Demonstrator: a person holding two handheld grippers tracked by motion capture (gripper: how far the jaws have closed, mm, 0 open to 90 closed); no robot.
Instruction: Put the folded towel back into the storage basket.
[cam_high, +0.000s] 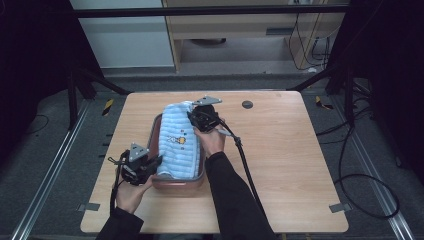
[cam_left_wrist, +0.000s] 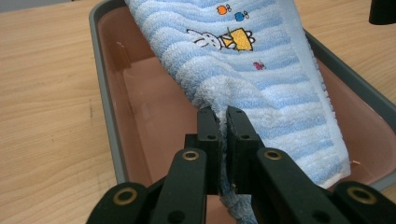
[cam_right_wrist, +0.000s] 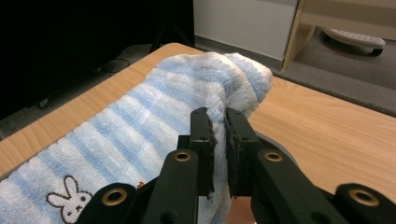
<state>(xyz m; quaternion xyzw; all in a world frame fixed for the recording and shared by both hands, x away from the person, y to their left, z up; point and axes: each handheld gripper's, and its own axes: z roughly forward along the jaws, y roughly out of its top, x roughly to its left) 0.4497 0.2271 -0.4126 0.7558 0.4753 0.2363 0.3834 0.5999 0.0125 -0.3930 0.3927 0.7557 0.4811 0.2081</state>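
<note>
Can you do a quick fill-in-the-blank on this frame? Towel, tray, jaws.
1. The blue-striped towel hangs over a pink ____ with a grey rim.
2. The left gripper has its jaws shut on the towel's ____ end.
3. The animal stitched on the towel is a ____.
4. The right gripper pinches the towel end nearer the table's ____ edge.

Missing words: tray; near; rabbit; far

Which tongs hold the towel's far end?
The right tongs pinch the towel at its far end, past the tray; the left tongs grip the near end.
</note>
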